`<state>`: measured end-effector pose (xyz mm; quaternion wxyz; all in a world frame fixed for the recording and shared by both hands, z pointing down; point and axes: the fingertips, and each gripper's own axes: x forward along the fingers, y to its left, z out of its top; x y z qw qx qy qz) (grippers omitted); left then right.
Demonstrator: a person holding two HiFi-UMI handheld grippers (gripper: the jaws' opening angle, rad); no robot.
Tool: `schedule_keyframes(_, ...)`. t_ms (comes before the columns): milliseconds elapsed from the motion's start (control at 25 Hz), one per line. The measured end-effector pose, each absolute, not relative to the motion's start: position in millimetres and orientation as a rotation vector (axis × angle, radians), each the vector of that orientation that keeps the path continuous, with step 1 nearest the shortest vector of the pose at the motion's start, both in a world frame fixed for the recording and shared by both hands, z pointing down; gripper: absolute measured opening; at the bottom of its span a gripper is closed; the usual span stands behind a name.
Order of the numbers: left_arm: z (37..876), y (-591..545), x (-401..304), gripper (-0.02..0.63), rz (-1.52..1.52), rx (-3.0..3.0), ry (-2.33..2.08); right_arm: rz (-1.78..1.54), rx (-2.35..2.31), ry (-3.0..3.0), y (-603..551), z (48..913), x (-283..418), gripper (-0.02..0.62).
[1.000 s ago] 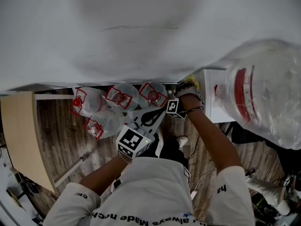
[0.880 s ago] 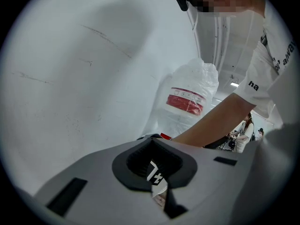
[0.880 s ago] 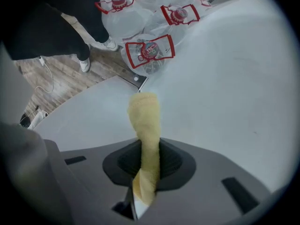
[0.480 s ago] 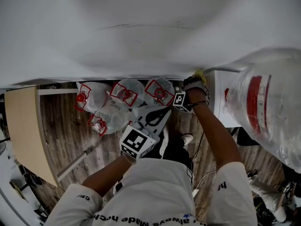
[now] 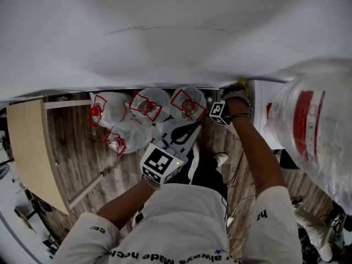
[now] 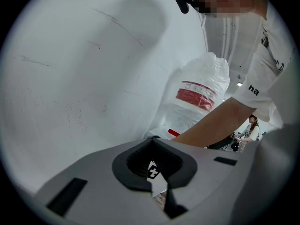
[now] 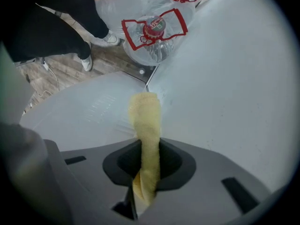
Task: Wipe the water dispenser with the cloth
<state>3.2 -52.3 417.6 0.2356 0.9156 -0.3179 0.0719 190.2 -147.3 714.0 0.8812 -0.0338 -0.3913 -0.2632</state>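
**Head view: yellow cloth clamped in the right gripper, pressed to the dispenser**

A white wall point(image 5: 165, 37) fills the frame from 10 to 2 o'clock. At 3 o'clock a large clear water bottle point(image 5: 313, 136) with a red band sits on the white water dispenser point(image 5: 263, 109), whose body shows just beside the bottle, toward the centre. At 9 o'clock a pale wooden board point(image 5: 27, 153) stands on the wood-plank floor point(image 5: 77, 158). Four spare bottles point(image 5: 146, 108) with red caps and red handles cluster on the floor just off centre, toward 10 o'clock, at the foot of the wall.

The left gripper point(image 5: 186, 128) hangs near the centre, over the floor and apart from the dispenser. In the left gripper view its jaws are drawn together to a thin slit with nothing between them point(image 6: 157, 191).

The right gripper point(image 5: 237, 92) reaches out to 1 o'clock, at the dispenser's corner by the wall. In the right gripper view its jaws point(image 7: 146, 149) pinch the yellow cloth point(image 7: 145, 121). The cloth runs up toward 12 o'clock as a narrow folded strip. Its far end lies against the dispenser's glossy white panel point(image 7: 79, 111), just beside the seam where that panel meets another white surface.
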Motion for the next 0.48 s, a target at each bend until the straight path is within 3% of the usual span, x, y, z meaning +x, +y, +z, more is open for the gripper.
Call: schedule_keyframes(480, 419.2, -50.5, 8.0, 0.017, 0.205, 2.522, -0.863, -0.457, -0.055, -0.788, -143.4, 717.1, 203.3, 0.063)
